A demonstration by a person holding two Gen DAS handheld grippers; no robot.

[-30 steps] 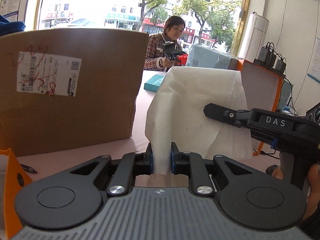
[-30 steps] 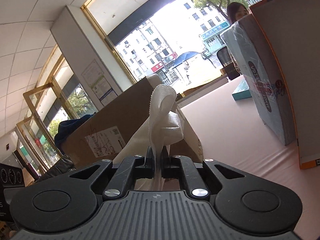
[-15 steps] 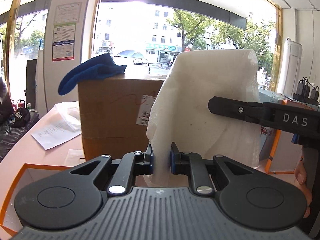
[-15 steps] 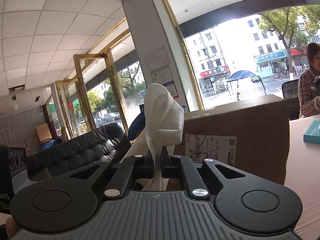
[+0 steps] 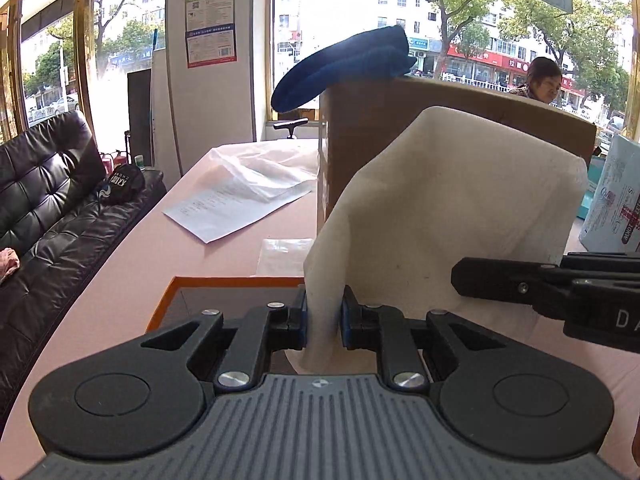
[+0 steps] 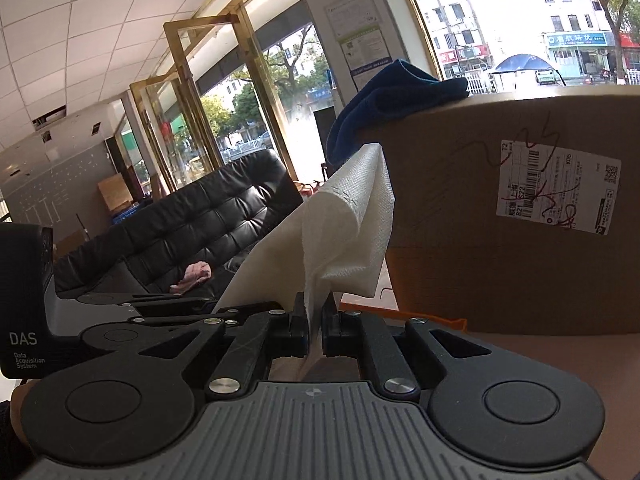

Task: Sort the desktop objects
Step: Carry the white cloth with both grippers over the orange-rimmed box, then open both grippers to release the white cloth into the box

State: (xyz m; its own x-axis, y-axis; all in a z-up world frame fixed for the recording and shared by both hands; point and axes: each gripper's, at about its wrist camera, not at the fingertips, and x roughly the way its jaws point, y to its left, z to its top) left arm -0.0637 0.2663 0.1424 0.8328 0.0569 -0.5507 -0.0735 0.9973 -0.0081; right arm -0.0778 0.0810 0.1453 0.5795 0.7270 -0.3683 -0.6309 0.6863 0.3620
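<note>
A white paper towel (image 5: 448, 216) hangs stretched between both grippers above the pink table (image 5: 132, 280). My left gripper (image 5: 323, 320) is shut on its lower left corner. In the right wrist view the same paper towel (image 6: 340, 232) stands up in a crumpled fold, and my right gripper (image 6: 315, 332) is shut on its other edge. The right gripper's black body (image 5: 560, 292) reaches in from the right in the left wrist view. An orange-rimmed tray (image 5: 224, 296) lies on the table just below and ahead of the left gripper.
A big cardboard box (image 5: 400, 128) with a shipping label (image 6: 556, 188) stands close ahead, a blue cloth (image 5: 344, 64) on top. Papers and a plastic bag (image 5: 244, 188) lie at the far left. A black sofa (image 5: 44, 200) flanks the table. A person (image 5: 540, 80) sits behind the box.
Both grippers have swung leftward together, still holding the towel. The cardboard box has shifted right in the views, and the sofa, papers and tray have come into view.
</note>
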